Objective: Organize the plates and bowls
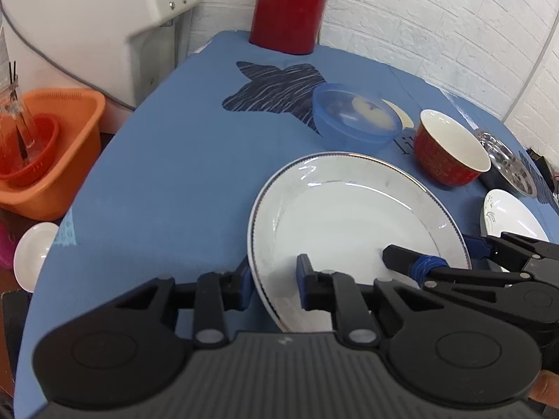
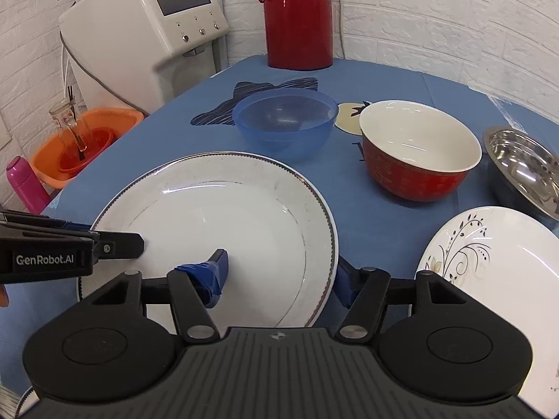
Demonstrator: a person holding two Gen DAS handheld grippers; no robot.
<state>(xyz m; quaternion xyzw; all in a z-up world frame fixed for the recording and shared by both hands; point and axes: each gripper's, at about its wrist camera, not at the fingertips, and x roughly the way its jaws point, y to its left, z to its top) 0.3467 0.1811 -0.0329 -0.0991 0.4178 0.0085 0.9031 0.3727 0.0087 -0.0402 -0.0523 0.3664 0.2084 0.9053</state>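
Both grippers [image 1: 274, 284] [image 2: 279, 274] straddle plate [image 2: 216, 216] rim — (jaws part-open).

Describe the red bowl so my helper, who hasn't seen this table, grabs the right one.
Find the tall red thermos at the back of the blue tablecloth. Forward and right sits the red bowl, between the blue plastic bowl and the steel bowl. Only it is red outside, white inside.

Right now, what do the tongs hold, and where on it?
Both straddle the white plate rim: left tongs its left edge, right tongs its right. Grip cannot be told.
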